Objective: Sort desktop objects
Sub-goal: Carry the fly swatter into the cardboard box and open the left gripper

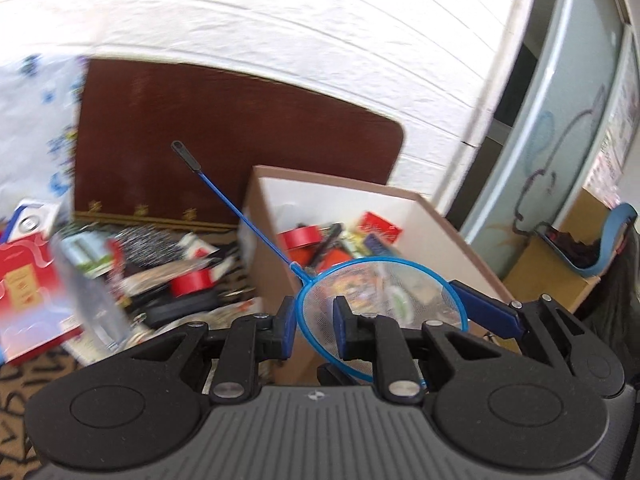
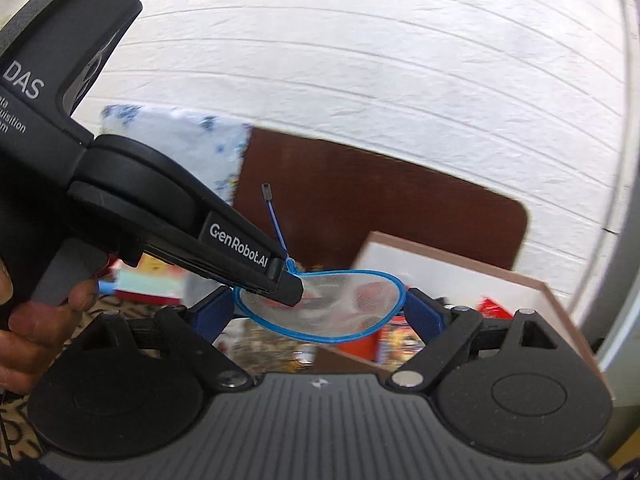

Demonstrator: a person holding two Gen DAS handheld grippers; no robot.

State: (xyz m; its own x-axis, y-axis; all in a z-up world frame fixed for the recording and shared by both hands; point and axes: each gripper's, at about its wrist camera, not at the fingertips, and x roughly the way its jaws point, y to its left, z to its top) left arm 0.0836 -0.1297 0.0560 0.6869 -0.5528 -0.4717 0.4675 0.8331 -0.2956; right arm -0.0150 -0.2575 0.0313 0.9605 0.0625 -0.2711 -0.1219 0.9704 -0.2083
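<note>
A small blue fish net (image 1: 380, 300) with white mesh, a thin blue handle and a black tip is held in the air over a cardboard box (image 1: 436, 232). My left gripper (image 1: 314, 328) is shut on the net's blue hoop. In the right wrist view the net (image 2: 320, 304) lies between my right gripper's fingers, which stand wide apart; the right gripper (image 2: 320, 312) is open. The left gripper's body (image 2: 224, 256) crosses in from the left and pinches the hoop near the handle joint.
The box holds red tape rolls (image 1: 300, 236) and packets. Left of it lies a pile of clutter with another red tape roll (image 1: 192, 282) and a red box (image 1: 28, 292). A brown board (image 1: 224, 140) leans on the white brick wall.
</note>
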